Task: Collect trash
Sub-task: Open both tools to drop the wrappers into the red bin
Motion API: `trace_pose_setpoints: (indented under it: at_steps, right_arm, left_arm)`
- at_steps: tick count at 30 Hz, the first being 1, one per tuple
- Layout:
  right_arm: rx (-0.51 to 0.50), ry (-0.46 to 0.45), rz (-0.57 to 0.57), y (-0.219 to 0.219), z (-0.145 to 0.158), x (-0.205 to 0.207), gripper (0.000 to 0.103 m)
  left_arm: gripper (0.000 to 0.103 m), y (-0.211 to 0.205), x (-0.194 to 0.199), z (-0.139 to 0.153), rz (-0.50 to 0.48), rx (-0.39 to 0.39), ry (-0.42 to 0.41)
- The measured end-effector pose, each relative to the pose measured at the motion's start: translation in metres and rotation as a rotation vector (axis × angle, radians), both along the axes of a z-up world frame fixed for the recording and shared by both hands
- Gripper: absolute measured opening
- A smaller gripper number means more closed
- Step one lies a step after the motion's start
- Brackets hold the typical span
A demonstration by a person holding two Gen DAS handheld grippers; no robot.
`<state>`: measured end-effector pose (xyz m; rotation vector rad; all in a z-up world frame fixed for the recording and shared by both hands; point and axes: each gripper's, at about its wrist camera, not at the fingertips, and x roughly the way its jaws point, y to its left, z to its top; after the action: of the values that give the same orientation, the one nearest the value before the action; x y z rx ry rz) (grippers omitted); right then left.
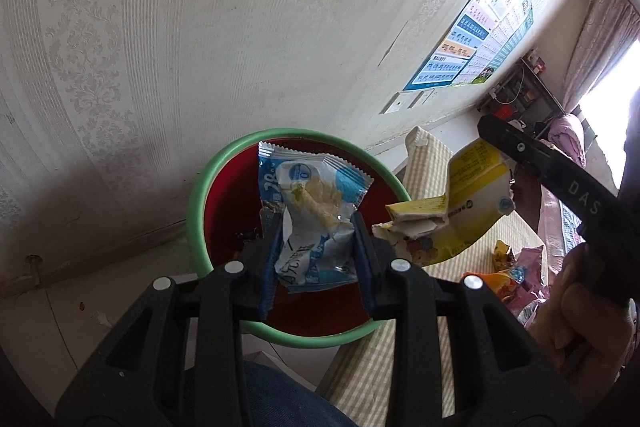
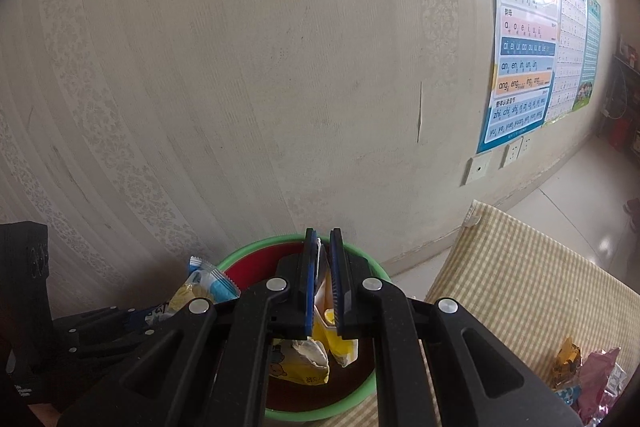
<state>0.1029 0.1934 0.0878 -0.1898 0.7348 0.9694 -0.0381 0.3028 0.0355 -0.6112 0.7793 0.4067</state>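
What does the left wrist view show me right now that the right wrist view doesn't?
Only the left wrist view: the left hand-held gripper closed on the blue-and-white wrapper over the bin, and the hand holding the right tool.

Only the right wrist view: the right hand-held gripper pinching the yellow carton from behind, above the bin.

Both: the green-rimmed red bin, the checked cloth with leftover wrappers, and the wall poster.

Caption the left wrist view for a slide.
Left gripper holds a blue-and-white snack wrapper over the green-rimmed bin; right gripper brings a crushed yellow carton.
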Motion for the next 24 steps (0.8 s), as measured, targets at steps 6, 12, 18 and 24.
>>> trace_pose_setpoints:
  at_steps: [6,12,18,24]
  right_arm:
    - [-0.061,0.016,0.022,0.019,-0.019,0.004,0.011]
    - [-0.058,0.018,0.022,0.021,-0.022,0.003,0.056]
    - [-0.055,-0.023,0.014,0.017,-0.01,-0.007,0.084]
    - [-0.034,-0.03,-0.009,-0.003,0.002,-0.013,0.088]
  left_arm:
    - [0.044,0.008,0.002,-0.007,0.012,0.008,0.023]
    - [0.072,0.007,-0.002,-0.008,0.031,0.034,0.035]
    - [0.083,0.004,-0.01,-0.006,0.044,0.031,0.037]
    - [0.091,-0.01,-0.013,0.007,0.028,0.059,0.025]
